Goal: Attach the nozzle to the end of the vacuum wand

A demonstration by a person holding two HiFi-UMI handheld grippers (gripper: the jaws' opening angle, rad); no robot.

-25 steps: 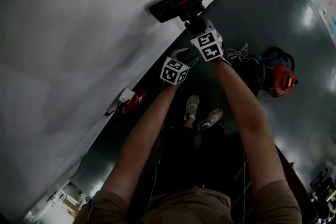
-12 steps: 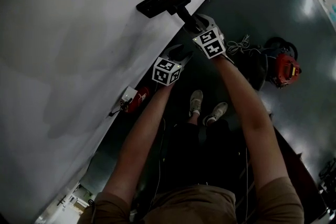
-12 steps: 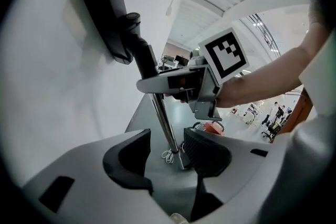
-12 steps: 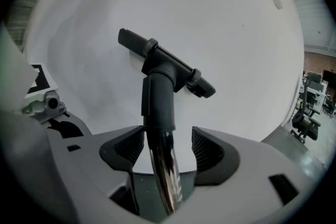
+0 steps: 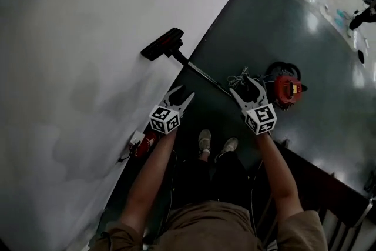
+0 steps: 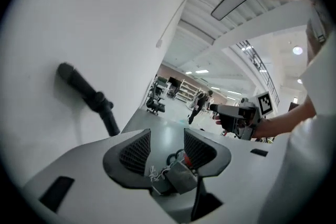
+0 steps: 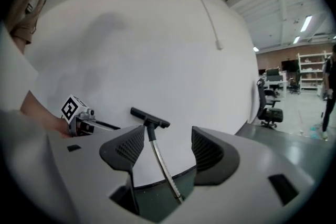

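White wall (image 5: 70,38) on the left, glossy dark floor (image 5: 282,26) on the right; open hall beyond. The nozzle (image 5: 161,44) lies against the white surface, seated on the far end of the wand (image 5: 202,74), which runs back across the floor edge toward the red vacuum body (image 5: 286,90); from here the join looks made, though I cannot see a latch. Risks as I judge them: if the nozzle is only pushed on and not clicked home, any tug on the wand could pull it off; the loose cord (image 5: 239,76) lies just beside my right side and could snag a jaw or drag the wand sideways. Left gripper (image 5: 181,94) has its jaws spread, with nothing between the pads; right gripper (image 5: 247,87) has its jaws opening wide, the wand showing between them only in the distance, untouched. Both forearms reach forward and down, one each side of the wand's near end, grippers aimed a little below level, well apart from the nozzle.
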